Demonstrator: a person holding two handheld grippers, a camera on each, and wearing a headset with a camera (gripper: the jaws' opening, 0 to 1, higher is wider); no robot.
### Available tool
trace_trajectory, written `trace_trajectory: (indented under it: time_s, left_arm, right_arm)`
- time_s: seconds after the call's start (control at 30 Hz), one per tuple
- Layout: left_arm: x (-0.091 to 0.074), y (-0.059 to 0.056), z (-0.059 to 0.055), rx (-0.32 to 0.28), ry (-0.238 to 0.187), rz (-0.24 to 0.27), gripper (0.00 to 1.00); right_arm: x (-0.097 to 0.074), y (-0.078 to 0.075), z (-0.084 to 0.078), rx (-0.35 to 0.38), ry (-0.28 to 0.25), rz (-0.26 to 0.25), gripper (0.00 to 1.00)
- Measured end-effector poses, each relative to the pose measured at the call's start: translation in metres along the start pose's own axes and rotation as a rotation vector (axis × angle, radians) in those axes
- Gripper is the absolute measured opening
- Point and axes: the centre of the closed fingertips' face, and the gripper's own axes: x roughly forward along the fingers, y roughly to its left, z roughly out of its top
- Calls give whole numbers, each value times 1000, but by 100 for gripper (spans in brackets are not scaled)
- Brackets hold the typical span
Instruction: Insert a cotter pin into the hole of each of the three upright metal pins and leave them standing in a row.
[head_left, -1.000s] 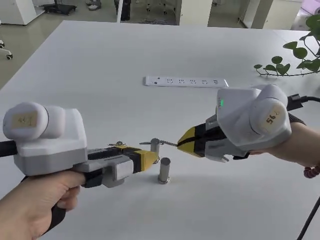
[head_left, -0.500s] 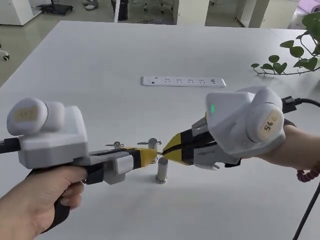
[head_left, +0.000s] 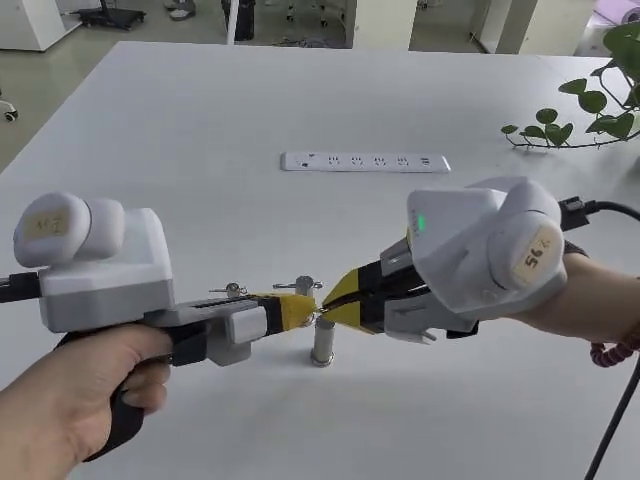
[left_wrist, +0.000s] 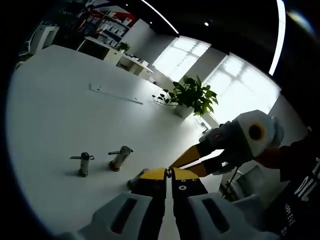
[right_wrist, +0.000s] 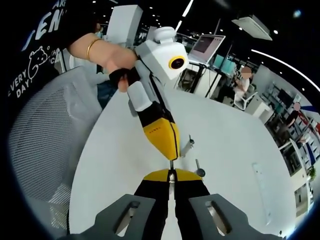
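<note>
**Nose to nose over the plain pin**

Nearest on the white desk: a plain metal pin, upright, standing free. Behind it, two more upright pins, the middle pin and the far-left pin, each with a cotter crosswise through its top. Side by side, those two, with the plain one a little nearer the person.

Just above the plain pin, a thin cotter pin, pinched between the pressed-together fingers of the right gripper and reaching as far as the tip of the left gripper. Left fingers pressed together too; cannot tell whether on the cotter's other end.

Both grippers roughly level, pointing at each other, yellow tips almost touching.

Left hand low at the near left, curled around the handle. Right hand coming in from the right edge behind the gripper's body, with the gripper tipped slightly downward toward its nose.

Farther back on the desk, a white power strip. At the far right, a leafy plant.
</note>
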Motion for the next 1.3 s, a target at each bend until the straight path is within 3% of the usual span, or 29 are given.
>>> trace_trajectory:
  time_s: [0.3, 0.43, 0.7, 0.8, 1.07, 1.3]
  left_arm:
    - [-2, -3, 2, 61, -16, -8, 0]
    - [-4, -4, 2, 90, -16, -10, 0]
    - [-8, -6, -3, 163, -3, -26, 0]
    - [-8, -5, -6, 188, 8, -26, 0]
    - [-9, -11, -13, 292, 31, -51, 0]
    - [-9, -15, -18, 306, 52, -87, 0]
  right_arm:
    - [-1, 1, 4, 85, -34, 7, 0]
    - [-1, 1, 4, 203, -61, 27, 0]
    - [-5, 7, 5, 365, -103, 85, 7]
    - [-6, 12, 7, 500, -125, 115, 12]
    - [-11, 18, 2, 619, -152, 159, 13]
    - [-15, 29, -6, 609, -144, 203, 11]
